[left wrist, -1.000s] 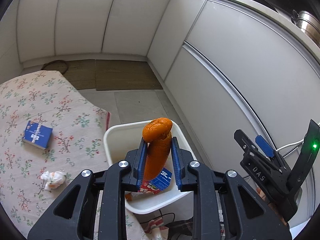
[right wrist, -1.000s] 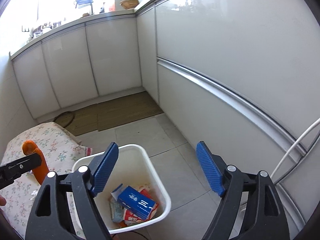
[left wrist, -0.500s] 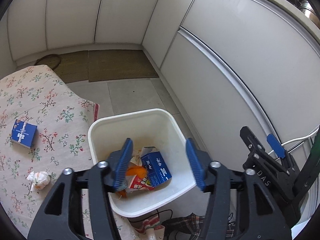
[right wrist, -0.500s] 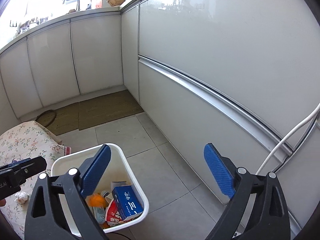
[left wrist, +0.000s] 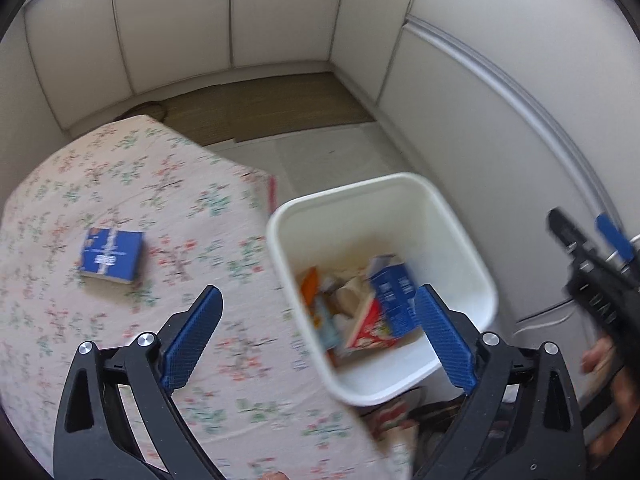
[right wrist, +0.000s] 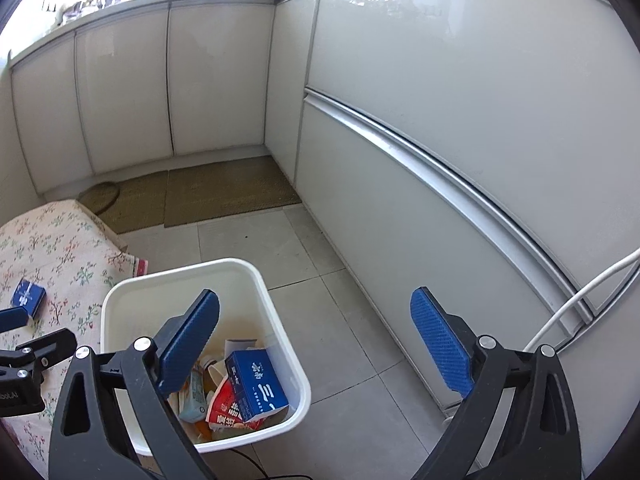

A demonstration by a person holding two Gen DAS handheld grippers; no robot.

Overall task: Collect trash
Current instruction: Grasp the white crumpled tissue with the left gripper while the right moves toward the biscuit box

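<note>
- Left wrist view: the left gripper [left wrist: 318,336] hangs with its blue-padded fingers [left wrist: 192,330] spread wide and empty, straddling the edge where the floral-cloth bench [left wrist: 120,184] meets the white square plastic bin [left wrist: 460,240].
- That bin stands on the grey tiled floor [right wrist: 280,240] just beside the bench, holding a blue carton [right wrist: 256,384], a red-and-white packet [right wrist: 224,408] and an orange scrap [left wrist: 310,284]; motion blur softens the rest.
- One piece of trash shows on the bench: a small flat blue box [left wrist: 112,256], at about ten o'clock from the left gripper and well apart from the bin.
- Right wrist view: the right gripper [right wrist: 316,344] is also wide open and empty, poised over the bin's far rim and the floor, with white cabinet fronts [right wrist: 440,120] from twelve to three o'clock.
- Judged step: between drops, with the left gripper free to fetch another item.
- Next move calls for swinging the left gripper toward ten o'clock, lowering its fingers either side of the blue box, closing on its edges, then carrying it to the bin at two o'clock.
- Risk: the box lies flat on soft cloth, so the fingers may snag fabric.
</note>
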